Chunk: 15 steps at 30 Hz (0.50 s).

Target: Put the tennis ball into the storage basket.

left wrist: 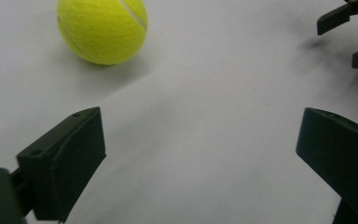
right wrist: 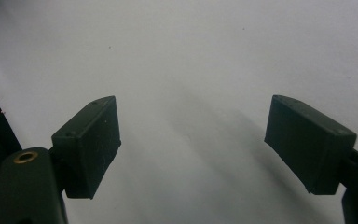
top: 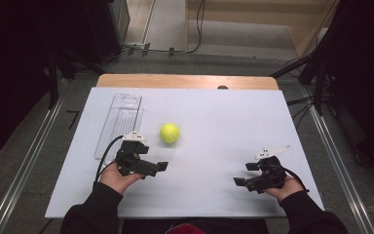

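You have one tennis ball (top: 169, 132), one clear plastic tray (top: 120, 123) and two grippers over the white table (top: 214, 122). Your left gripper (top: 157, 167) has its jaws spread wide with nothing between them; the ball sits on the table ahead of its fingertips and off to their tray side, near but not touching. Your right gripper (top: 246, 173) is likewise released and empty, its fingers over bare table, the ball well apart from them. The tray lies just beyond your left hand (top: 118, 176).
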{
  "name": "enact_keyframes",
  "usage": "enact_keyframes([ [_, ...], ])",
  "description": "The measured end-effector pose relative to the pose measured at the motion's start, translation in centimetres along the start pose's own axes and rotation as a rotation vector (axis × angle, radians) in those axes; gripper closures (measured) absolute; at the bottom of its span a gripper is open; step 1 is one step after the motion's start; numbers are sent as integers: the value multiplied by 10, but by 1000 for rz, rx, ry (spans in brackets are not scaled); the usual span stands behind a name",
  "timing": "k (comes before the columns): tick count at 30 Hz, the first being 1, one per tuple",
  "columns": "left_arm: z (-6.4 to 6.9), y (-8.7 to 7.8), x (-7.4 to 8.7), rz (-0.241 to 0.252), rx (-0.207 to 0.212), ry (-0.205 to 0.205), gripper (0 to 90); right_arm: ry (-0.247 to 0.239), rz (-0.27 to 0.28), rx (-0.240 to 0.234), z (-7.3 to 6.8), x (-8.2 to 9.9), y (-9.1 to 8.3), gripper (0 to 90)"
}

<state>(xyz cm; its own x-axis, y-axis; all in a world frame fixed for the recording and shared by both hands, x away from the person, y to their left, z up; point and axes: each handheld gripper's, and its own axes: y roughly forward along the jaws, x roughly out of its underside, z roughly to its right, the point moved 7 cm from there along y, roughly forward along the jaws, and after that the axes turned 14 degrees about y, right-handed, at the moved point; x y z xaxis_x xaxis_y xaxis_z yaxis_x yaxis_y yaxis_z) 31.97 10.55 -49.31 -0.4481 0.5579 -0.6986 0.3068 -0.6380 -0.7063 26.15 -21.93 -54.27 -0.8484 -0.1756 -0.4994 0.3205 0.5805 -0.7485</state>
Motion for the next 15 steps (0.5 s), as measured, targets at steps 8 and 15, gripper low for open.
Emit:
enact_keyframes([
  [8, -7, 3, -5, -3, -11, 2, 26, 1, 6, 0, 0, -1, -1, 160],
  [15, -13, 7, -11, -3, -19, -12, 26, -3, 7, -2, 0, -1, -1, 160],
])
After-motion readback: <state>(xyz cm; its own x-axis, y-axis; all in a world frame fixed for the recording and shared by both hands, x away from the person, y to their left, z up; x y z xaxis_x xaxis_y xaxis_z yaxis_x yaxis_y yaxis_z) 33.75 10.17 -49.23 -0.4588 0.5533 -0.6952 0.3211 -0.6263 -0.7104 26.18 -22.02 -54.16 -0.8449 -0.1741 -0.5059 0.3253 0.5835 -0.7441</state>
